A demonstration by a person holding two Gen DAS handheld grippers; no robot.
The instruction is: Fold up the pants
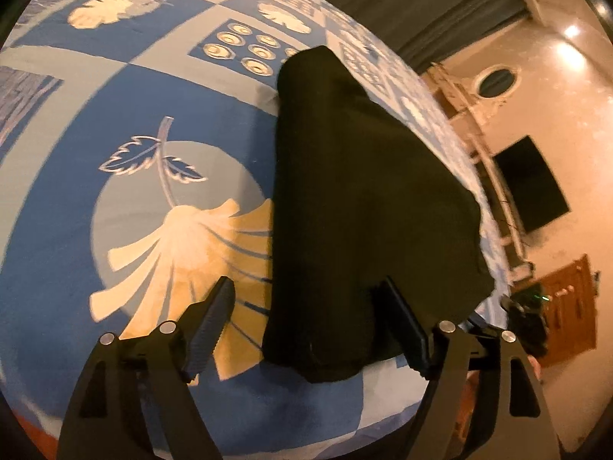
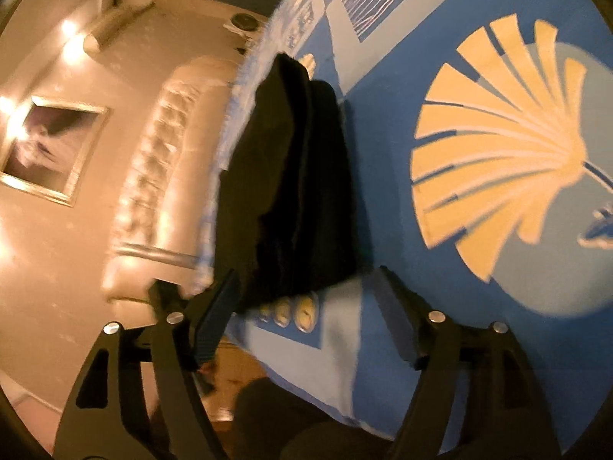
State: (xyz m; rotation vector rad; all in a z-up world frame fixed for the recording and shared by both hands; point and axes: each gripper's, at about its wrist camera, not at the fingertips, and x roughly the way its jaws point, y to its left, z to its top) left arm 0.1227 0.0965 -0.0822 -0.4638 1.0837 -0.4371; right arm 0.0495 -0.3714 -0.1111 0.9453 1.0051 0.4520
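Observation:
The black pants lie folded into a long, narrow stack on the blue patterned bedsheet, close to the bed's edge. My left gripper is open at one end of the stack. The cloth's near edge sits between its fingers, and the pads do not press on it. In the right wrist view the same pants run away from me along the bed's edge on the sheet. My right gripper is open just short of their near end, holding nothing.
The bed's edge runs right beside the pants in both views. Past it are a dark wall screen, a wooden cabinet, a tufted headboard and a framed picture. Broad sheet lies on the pants' other side.

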